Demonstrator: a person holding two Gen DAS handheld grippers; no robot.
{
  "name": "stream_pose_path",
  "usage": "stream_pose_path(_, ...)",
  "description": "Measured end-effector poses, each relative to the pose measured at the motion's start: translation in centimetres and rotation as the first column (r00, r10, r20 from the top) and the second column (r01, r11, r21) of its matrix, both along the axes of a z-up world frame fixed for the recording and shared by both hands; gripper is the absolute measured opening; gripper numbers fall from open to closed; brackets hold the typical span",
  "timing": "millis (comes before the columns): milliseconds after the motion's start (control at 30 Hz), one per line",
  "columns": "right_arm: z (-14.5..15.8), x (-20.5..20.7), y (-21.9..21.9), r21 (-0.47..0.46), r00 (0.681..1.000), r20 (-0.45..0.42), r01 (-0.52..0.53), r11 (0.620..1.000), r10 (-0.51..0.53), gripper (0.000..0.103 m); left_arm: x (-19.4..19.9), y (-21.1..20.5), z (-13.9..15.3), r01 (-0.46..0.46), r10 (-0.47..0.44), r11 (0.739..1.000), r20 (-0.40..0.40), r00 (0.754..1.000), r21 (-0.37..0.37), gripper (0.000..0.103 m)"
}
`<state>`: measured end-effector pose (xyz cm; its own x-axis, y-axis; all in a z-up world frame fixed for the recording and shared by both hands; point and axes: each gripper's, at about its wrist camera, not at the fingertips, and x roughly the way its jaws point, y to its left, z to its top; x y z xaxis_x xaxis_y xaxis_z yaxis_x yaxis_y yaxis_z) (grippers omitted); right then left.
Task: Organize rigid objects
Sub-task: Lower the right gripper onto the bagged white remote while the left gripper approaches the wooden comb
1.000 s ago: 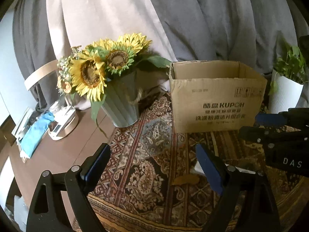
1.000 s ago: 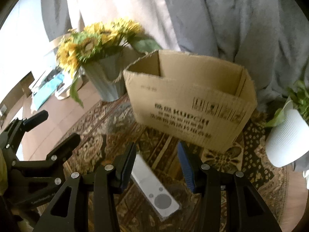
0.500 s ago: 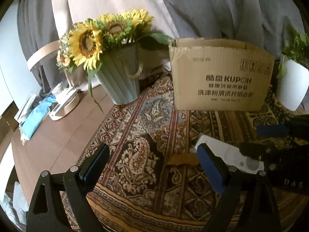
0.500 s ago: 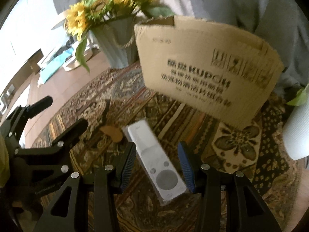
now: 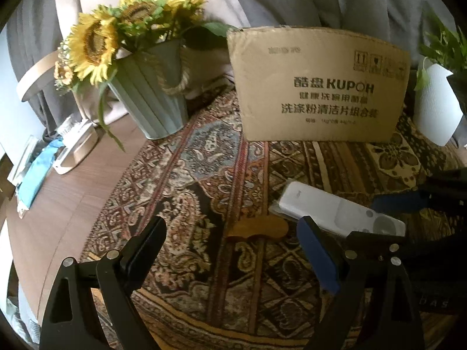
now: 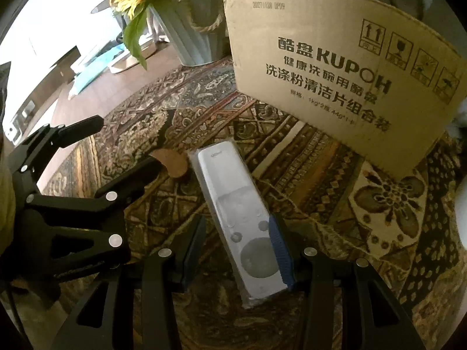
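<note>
We straddle the remote (image 6: pixel 237 221) with the right gripper (image 6: pixel 238 250), jaws apart and not yet pinching; centre it, then squeeze, keeping the open, empty left gripper (image 5: pixel 233 250) clear

A patterned rug (image 5: pixel 204 175) carries remote (image 6: pixel 239 218), box (image 5: pixel 318 87), flower pot (image 5: pixel 151 102).

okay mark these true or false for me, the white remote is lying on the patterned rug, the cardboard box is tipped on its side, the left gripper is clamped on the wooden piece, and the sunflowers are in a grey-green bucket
1. The white remote lies on the patterned rug. True.
2. The cardboard box is tipped on its side. False: it stands upright on the rug, printed face toward the cameras.
3. The left gripper is clamped on the wooden piece. False: its jaws stand wide apart and the wooden piece lies free on the rug.
4. The sunflowers are in a grey-green bucket. True.
5. The right gripper straddles the remote's button end. True.
</note>
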<state>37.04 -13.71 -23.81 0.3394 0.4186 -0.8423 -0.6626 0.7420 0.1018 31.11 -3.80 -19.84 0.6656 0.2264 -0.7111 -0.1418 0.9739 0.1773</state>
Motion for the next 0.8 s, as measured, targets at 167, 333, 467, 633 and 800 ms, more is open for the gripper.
stream_pose_path(167, -0.5, 0.3, -0.1, -0.023, 0.999, 0.023, -0.023, 0.999, 0.023, 0.047, 0.7, -0.3, -0.9, 0.02, -0.02, 1.0, -0.013, 1.0, -0.005, 0.089)
stream_pose_path(333, -0.9, 0.4, 0.0, -0.019, 0.998, 0.031, -0.05, 0.999, 0.05, 0.047, 1.3, -0.3, -1.8, 0.029, -0.03, 0.999, -0.049, 0.998, -0.022, 0.082)
stream_pose_path(467, -1.0, 0.3, 0.2, -0.017, 0.997, 0.039, -0.06, 0.998, 0.06, 0.05, 1.6, -0.2, -2.2, 0.027, -0.029, 0.999, -0.06, 0.998, -0.026, 0.082)
stream_pose_path(633, -1.4, 0.5, 0.2, -0.005, 0.998, 0.033, -0.058, 0.998, 0.058, 0.051, 2.1, 0.1, -2.9, 0.031, -0.034, 0.999, -0.082, 0.996, -0.04, 0.075)
stream_pose_path(800, -1.5, 0.3, 0.6, -0.006, 0.997, 0.061, -0.053, 0.999, 0.053, 0.051, 2.5, 0.3, -3.3, 0.03, -0.034, 0.998, -0.088, 0.996, -0.054, 0.072)
